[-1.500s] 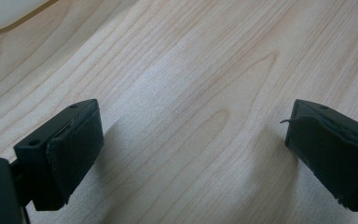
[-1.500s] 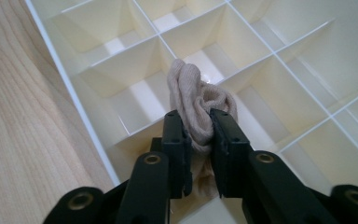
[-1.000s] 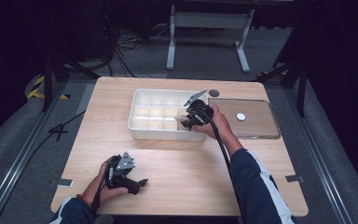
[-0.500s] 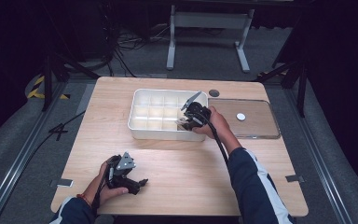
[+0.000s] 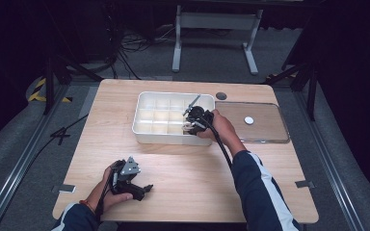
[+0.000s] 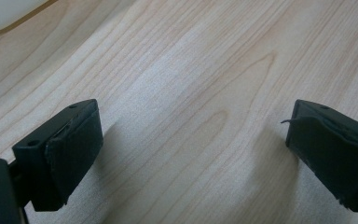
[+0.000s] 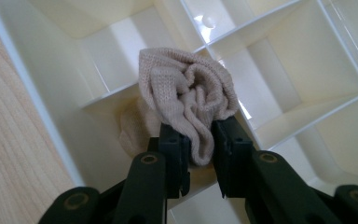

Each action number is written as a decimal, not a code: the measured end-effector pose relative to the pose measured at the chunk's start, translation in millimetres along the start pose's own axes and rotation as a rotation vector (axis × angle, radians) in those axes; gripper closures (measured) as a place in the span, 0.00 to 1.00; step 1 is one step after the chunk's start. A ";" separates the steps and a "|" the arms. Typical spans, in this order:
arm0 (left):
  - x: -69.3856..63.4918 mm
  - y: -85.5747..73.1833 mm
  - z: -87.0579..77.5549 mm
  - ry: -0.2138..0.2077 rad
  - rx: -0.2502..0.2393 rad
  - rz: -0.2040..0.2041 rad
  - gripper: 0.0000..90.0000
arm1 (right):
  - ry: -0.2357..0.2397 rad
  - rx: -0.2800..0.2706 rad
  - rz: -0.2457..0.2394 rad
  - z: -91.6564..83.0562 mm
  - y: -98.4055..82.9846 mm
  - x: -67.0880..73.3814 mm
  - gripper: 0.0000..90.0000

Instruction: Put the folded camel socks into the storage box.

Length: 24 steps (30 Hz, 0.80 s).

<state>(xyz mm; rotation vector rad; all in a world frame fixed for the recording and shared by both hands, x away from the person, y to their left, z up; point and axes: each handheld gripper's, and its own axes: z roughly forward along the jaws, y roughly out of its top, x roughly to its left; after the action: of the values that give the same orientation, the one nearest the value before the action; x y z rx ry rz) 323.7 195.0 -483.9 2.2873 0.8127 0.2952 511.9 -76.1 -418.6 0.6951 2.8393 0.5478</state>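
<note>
On the wooden table point(image 5: 183, 173), the white divided tray point(image 5: 147, 126) sits toward the far edge, near the middle. The right gripper point(image 5: 192, 121) hangs over the tray's near right corner, and its jaws have just been closing; in the right gripper view they pinch a bunched beige knitted cloth point(image 7: 189, 100), which sits in the compartment along the tray's outer wall, at that near right corner. To the right of the tray, touching or just beside it, lies a clear flat lid point(image 5: 270, 132) with a small white disc point(image 5: 249, 120) on it. The left gripper point(image 5: 142, 189) rests near the table's near left corner, jaws spread wide over bare wood with nothing between them.
</note>
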 end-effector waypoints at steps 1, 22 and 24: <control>0.4 0.2 -0.3 0.005 0.002 0.009 0.04 | 0.002 0.000 0.003 0.3 -0.2 -0.3 0.83; 0.4 0.3 -0.3 0.004 0.002 0.008 0.04 | 0.007 -0.107 0.043 -9.0 -12.6 0.4 0.78; 0.3 0.2 -0.2 0.004 0.002 0.008 0.04 | 0.001 -0.115 0.047 -11.1 -12.8 0.8 0.77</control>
<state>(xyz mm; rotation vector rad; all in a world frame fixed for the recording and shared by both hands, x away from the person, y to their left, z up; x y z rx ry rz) 323.9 195.2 -483.6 2.2924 0.8069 0.3030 503.2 -89.8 -413.4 0.7426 2.7725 0.7127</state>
